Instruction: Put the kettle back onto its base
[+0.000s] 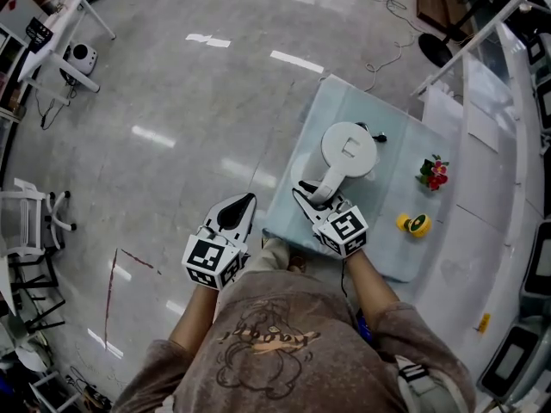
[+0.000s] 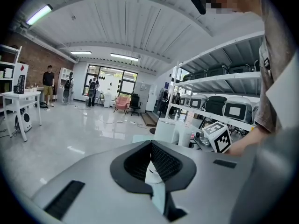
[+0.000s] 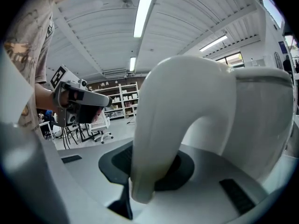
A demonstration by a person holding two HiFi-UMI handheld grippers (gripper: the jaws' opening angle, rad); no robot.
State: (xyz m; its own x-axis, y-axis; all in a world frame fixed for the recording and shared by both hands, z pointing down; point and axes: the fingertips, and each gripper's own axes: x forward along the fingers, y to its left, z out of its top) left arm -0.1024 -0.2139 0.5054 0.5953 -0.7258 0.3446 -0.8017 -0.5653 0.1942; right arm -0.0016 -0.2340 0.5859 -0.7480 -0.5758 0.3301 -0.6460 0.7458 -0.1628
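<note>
One kettle (image 1: 349, 151) (white), one table (image 1: 387, 206)

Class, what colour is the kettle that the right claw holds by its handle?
White all over. The kettle shows best in the right gripper view.

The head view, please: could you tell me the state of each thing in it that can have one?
kettle: upright, lid closed, gripped by its handle over the table; whether it rests on anything cannot be told.
right gripper: shut on the kettle's handle.
left gripper: jaws together, empty, beside the table.
yellow tape roll: lying loose on the table.
flowers: lying on the table.
</note>
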